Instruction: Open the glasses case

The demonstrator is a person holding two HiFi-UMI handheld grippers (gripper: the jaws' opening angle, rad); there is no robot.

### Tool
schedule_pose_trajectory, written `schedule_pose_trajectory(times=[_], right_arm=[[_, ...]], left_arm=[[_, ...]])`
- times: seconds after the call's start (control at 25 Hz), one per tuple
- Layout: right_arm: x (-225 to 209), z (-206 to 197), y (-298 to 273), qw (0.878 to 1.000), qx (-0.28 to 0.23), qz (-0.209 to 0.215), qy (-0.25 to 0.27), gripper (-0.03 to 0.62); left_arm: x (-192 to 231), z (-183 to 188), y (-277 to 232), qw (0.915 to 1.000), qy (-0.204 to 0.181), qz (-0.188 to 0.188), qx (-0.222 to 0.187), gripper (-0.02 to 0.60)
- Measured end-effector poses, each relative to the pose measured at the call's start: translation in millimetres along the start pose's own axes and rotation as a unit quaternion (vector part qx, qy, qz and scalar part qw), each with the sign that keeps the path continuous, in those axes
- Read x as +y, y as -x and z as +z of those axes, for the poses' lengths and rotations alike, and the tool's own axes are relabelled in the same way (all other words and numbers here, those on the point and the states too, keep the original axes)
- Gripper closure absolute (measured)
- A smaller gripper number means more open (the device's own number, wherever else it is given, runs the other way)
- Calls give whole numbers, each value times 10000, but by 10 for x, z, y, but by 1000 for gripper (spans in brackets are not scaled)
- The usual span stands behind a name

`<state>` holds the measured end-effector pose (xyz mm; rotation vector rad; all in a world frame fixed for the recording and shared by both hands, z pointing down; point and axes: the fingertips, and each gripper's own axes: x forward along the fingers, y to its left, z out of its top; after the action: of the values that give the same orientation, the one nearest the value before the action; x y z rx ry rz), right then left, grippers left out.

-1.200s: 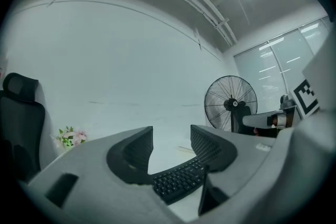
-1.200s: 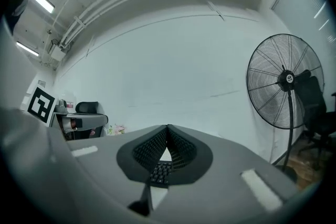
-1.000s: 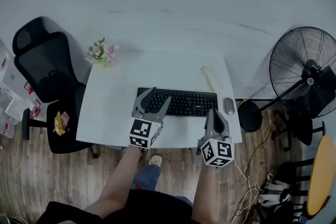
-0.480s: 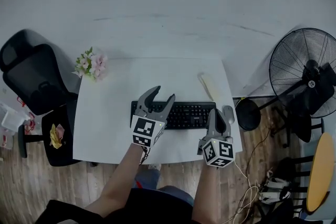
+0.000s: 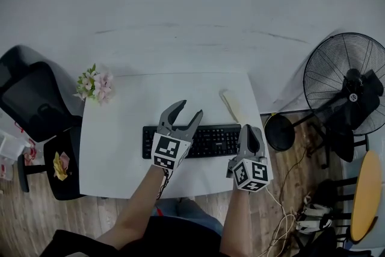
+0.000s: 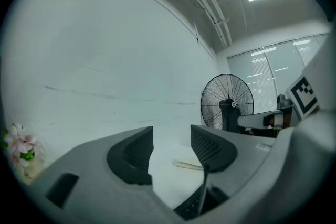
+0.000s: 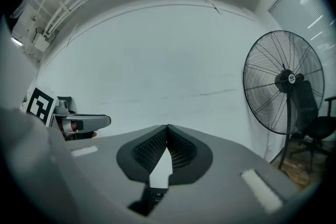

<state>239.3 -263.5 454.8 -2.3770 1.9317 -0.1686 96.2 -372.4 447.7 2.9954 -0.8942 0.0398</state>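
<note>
Glasses case (image 5: 230, 106) was seen lying on the table (image 5: 114, 141) just beyond the keyboard (image 5: 207, 141), its long axis angled away and leftward, nearer the right tool (image 5: 249, 130), which was closed on nothing; the left tool (image 5: 189, 108) was held wide and empty

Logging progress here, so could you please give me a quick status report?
Left gripper open, empty; right gripper shut, empty. Glasses case on desk past keyboard, untouched. Nothing blocking it.
</note>
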Motion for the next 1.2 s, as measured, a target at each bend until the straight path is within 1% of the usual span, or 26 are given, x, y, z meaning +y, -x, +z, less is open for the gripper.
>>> schedule_pose_trajectory(times=[0.2,0.36,0.44,0.52,0.68,0.84,0.92,0.96,1.04,1.2], right_arm=[[-148,53,-104,10000,-26,-46,-15,582],[-298,27,-142,9999,19,-106,-39,582],[-352,4,-167,9999,64,-103,-44,582],[-406,-14,-195,9999,111,-86,-34,582],[-502,-82,-252,9997,222,-28,-19,582],[-597,-171,-278,9993,368,62,41,582],[-663,-210,-285,9990,432,80,54,582],[-697,-227,-286,9989,462,84,56,582],[-761,-264,-293,9986,513,92,50,582],[-858,-356,-308,9979,624,137,46,582]], left_arm=[[-65,-5,-200,9999,-54,-101,32,360],[-200,-35,-385,9993,-197,-295,127,360],[-271,-78,-488,9980,-406,-423,215,360],[-364,-141,-614,9951,-730,-594,315,360],[-552,-252,-886,9835,-1430,-1006,454,360],[-715,-338,-1167,9680,-1992,-1413,574,360],[-786,-396,-1317,9574,-2305,-1608,657,360],[-822,-432,-1388,9506,-2490,-1713,707,360],[-881,-523,-1524,9342,-2906,-1906,804,367],[-966,-747,-1770,8952,-3752,-2213,940,380]])
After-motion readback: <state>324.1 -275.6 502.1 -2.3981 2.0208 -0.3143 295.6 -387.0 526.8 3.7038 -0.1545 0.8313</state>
